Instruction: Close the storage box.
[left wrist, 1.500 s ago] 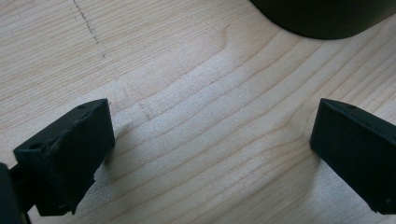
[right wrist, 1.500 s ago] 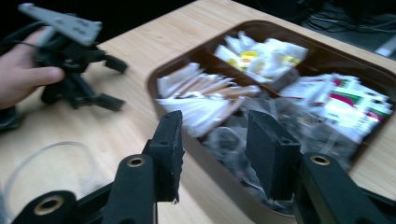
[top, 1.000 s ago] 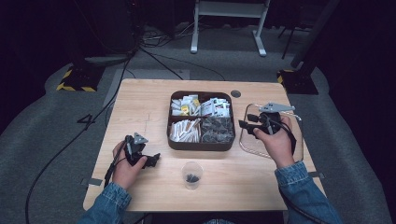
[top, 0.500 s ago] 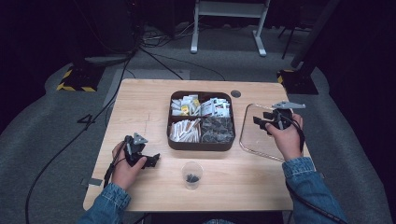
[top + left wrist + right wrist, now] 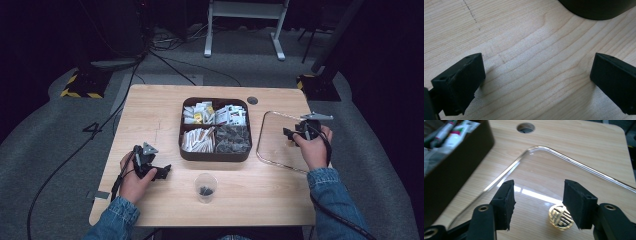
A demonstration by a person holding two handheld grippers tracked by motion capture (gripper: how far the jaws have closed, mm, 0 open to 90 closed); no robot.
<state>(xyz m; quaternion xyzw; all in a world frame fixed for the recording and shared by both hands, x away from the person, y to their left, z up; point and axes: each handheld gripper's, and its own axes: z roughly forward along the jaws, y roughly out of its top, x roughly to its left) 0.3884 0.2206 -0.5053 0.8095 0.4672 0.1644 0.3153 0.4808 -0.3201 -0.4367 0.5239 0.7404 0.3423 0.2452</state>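
From above, the right hand-held gripper (image 5: pixel 295 134) hangs over the clear lid (image 5: pixel 274 145), right of the brown box (image 5: pixel 215 155) on the desk (image 5: pixel 150 107). The left hand-held gripper (image 5: pixel 159 172) rests left of the box.

Left gripper view: jaws spread wide over bare wood.

Right gripper view: jaws have just been opening, with nothing between them, above the lid's gold sticker (image 5: pixel 560 217). Its marks cannot be read.

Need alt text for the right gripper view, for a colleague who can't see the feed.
The right gripper, its two black fingers apart with nothing between them, hangs over a clear, rounded-corner glass lid with a round gold knob, lying flat on the light wooden table. A dark brown compartment tray of packets sits left.
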